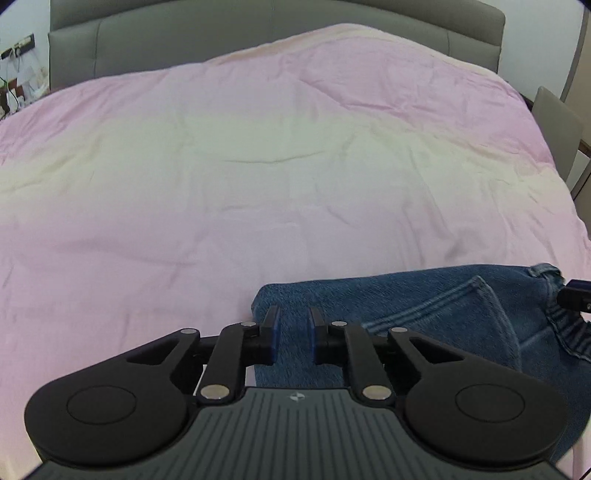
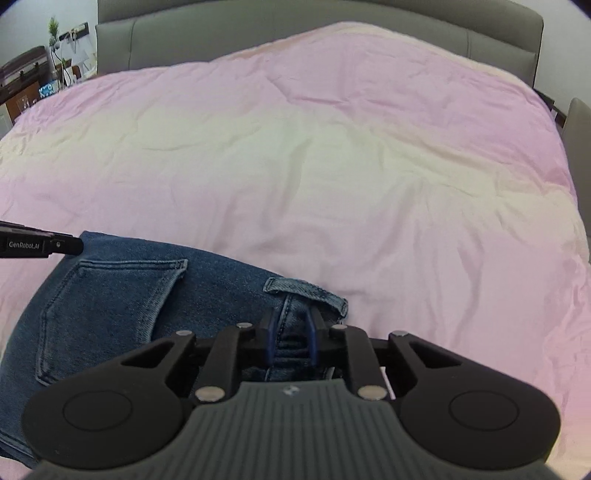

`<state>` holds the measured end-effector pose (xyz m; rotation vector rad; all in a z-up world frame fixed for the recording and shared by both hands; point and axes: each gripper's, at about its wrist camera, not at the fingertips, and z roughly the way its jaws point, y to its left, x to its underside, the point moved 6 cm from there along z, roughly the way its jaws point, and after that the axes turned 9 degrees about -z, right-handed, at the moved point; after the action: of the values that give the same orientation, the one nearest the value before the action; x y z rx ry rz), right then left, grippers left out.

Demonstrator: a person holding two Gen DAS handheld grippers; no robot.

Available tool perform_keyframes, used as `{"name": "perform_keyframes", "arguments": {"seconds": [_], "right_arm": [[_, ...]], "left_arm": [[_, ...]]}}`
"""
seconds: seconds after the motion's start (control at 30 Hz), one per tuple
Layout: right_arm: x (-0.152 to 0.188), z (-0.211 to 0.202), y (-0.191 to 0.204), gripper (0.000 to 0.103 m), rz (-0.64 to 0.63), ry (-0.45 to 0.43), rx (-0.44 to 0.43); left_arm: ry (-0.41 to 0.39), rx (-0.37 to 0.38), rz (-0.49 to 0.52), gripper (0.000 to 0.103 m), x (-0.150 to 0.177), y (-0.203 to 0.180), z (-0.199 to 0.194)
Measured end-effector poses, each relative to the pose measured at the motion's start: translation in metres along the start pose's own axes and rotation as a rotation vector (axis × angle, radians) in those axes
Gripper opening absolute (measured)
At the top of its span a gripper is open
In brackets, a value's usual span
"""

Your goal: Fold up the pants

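Observation:
Blue denim pants [image 1: 436, 306] lie at the near edge of the bed, back pocket [image 2: 110, 299] facing up. My left gripper [image 1: 294, 325] is shut on the left end of the denim, with fabric pinched between its blue pads. In the right wrist view its tip [image 2: 68, 245] shows at the pants' far left corner. My right gripper [image 2: 291, 326] is shut on the waistband just below a belt loop [image 2: 306, 291], the cloth bunched between its pads. Its black fingertip [image 1: 576, 295] shows at the pants' right end in the left wrist view.
A pink duvet [image 1: 258, 166] covers the whole bed, wrinkled and bare beyond the pants. A grey padded headboard [image 2: 295, 37] stands at the far end. A grey chair [image 1: 557, 129] is at the right, and a bedside shelf with cables and a plant [image 2: 53, 33] at the far left.

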<state>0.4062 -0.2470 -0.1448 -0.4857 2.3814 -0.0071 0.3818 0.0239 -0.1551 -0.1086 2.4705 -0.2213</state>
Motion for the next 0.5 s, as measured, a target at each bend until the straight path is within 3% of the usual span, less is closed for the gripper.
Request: {"name": "perform_keyframes", "arguments": {"seconds": [0.13,0.27,0.5], "right_arm": [[0.022,-0.049,0.022,0.015,-0.008,-0.052,-0.031],[0.049,-0.075,0.035,0.015,-0.056,-0.08,0.012],[0.09,-0.056,0.021,0.015,-0.008,0.012,0.019]], "left_arm": [[-0.001,0.058,0.009,0.017,0.038,-0.009,-0.051],[0.024,0.048,0.048,0.017,0.069,-0.012,-0.075],[0.1,0.059,0.029,0.018,0.096,-0.009,-0.066]]}}
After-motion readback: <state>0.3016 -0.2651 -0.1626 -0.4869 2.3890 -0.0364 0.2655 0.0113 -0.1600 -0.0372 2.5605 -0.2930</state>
